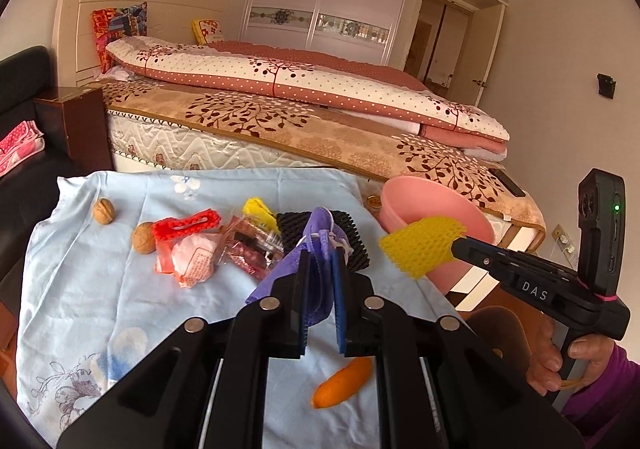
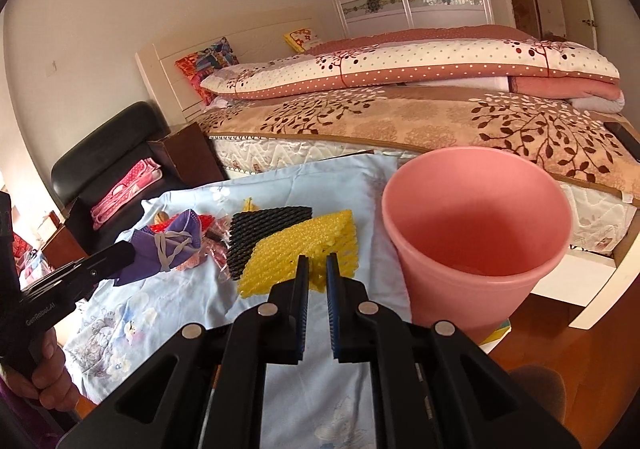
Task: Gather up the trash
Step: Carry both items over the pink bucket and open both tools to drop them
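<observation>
Pale blue cloth (image 1: 100, 289) covers a table strewn with trash. The left gripper (image 1: 320, 261) is clenched on a purple mask (image 1: 316, 233), lifted above the cloth. The right gripper (image 2: 317, 263) pinches a yellow foam net (image 2: 304, 253), also raised. A pink bin (image 2: 476, 241) stands at the table's right edge, just beside the net. Two walnuts (image 1: 105, 211), a red net (image 1: 188, 227), wrappers (image 1: 248, 249), a black net (image 2: 264, 237) and orange peel (image 1: 342, 383) lie on the cloth.

Bright daylight, sharp, fisheye-bent dark corners

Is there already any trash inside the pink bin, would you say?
No, the pink bin shows only its bare inner wall and bottom in the right wrist view.
</observation>
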`<state>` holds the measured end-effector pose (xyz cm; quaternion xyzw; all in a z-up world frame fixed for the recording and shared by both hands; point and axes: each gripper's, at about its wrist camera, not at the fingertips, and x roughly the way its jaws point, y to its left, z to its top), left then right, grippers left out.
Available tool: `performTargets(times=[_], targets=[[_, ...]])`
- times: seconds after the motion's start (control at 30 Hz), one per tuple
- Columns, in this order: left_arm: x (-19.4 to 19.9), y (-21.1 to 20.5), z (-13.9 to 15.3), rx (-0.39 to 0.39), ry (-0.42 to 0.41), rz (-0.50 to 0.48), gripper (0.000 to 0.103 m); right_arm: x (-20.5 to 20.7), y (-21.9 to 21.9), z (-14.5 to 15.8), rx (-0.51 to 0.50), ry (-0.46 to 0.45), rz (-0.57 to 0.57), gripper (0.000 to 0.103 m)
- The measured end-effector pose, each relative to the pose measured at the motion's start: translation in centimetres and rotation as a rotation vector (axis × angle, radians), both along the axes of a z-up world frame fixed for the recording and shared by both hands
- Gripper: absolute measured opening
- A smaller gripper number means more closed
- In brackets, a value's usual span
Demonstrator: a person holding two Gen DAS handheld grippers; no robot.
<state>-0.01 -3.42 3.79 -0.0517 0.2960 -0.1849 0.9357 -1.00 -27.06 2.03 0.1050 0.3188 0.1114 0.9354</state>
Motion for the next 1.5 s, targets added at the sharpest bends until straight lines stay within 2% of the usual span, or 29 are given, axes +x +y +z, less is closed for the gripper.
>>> performTargets(times=[0.37,0.63,0.97,1.27,1.5], targets=[[2.2,-4.8,0.6,-0.009,-0.010,-0.071,0.010,0.4,-4.2,0.2,0.005,-0.017,-0.113,0.008],[4.0,-9.8,0.3,-0.004,-0.002,-0.156,0.010,0.9,-7.0,-0.5,0.017,-0.011,-0.190,0.008],[6.2,-15.7,-1.0,0.038,0.018,-0.242,0.010,1.8,-10.2,-1.7,0.005,0.012,-0.274,0.009],[8.4,-18.9,-2.7,0.099,0.043,-0.249,0.010,2.6,-12.5,-3.1,0.018,0.042,-0.331,0.009],[9.5,-20.1,-3.7,0.128,0.073,-0.247,0.010,3.1,-13.1,-3.9,0.015,0.057,-0.334,0.009]])
